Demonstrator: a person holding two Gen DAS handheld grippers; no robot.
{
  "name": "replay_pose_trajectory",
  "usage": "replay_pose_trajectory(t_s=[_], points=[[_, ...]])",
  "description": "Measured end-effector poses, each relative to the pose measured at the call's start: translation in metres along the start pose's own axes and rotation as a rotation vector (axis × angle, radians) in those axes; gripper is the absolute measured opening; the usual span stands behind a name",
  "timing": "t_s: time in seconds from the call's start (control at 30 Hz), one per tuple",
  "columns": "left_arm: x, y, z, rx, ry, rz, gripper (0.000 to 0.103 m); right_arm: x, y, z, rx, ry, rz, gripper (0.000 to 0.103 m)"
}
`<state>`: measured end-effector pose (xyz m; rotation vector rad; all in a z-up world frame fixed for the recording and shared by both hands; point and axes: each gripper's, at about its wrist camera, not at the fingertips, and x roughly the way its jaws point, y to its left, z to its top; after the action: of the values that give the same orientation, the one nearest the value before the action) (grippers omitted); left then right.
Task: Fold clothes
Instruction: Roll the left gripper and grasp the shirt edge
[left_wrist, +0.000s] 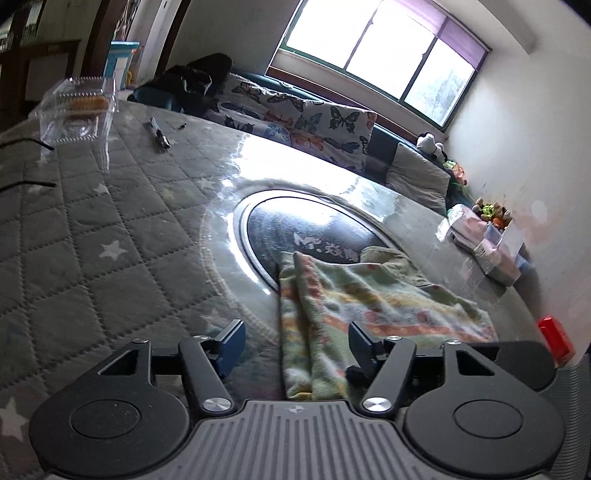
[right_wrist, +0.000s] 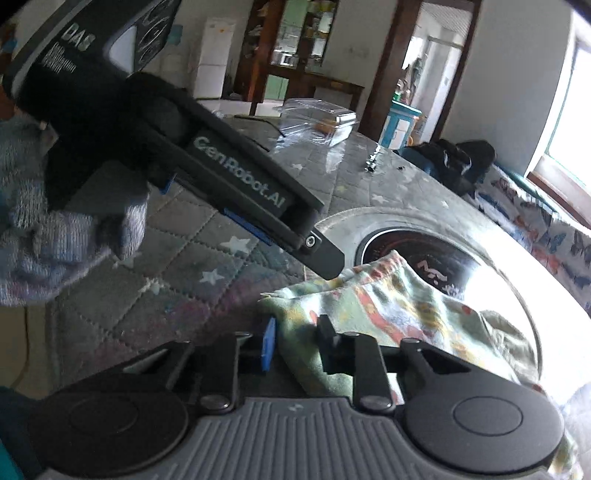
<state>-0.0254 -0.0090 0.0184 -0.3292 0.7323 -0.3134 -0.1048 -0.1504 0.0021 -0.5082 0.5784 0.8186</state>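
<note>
While the patterned garment (left_wrist: 354, 299) lay on the worktop (left_wrist: 110, 229), partly over the round black plate (left_wrist: 295, 229) set in its middle, both tools reached for its near end. The garment was soft, with green, orange and white patches, and it was folded into a long strip. The left tool (left_wrist: 297, 345) had its two blue-padded fingers (left_wrist: 232, 345) standing wide apart, one on each side of the strip, and they did not press on it. The right tool (right_wrist: 295, 345) had its fingers close together, clamped on the edge of the same cloth. A hand in a grey knitted glove (right_wrist: 55, 236) held the left tool, which showed big and dark across the right wrist view. The worktop wore a grey quilted cover with white stars. Farther back stood a clear plastic box (left_wrist: 77, 110) with something orange inside, and a small dark thing (left_wrist: 159, 133) that I could not make out.
</note>
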Motion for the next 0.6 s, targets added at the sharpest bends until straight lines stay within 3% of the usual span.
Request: replay_pose_trajectory(t_s=[0.4, 0.6], points=[[0.018, -0.002, 0.016, -0.18, 0.074, -0.101, 0.08, -0.03, -0.023, 0.003, 0.173, -0.078, 0.05, 0.01], [0.03, -0.005, 0.019, -0.258, 0.135, -0.134, 0.081, -0.042, -0.027, -0.001, 0.198, -0.104, 0.055, 0.009]])
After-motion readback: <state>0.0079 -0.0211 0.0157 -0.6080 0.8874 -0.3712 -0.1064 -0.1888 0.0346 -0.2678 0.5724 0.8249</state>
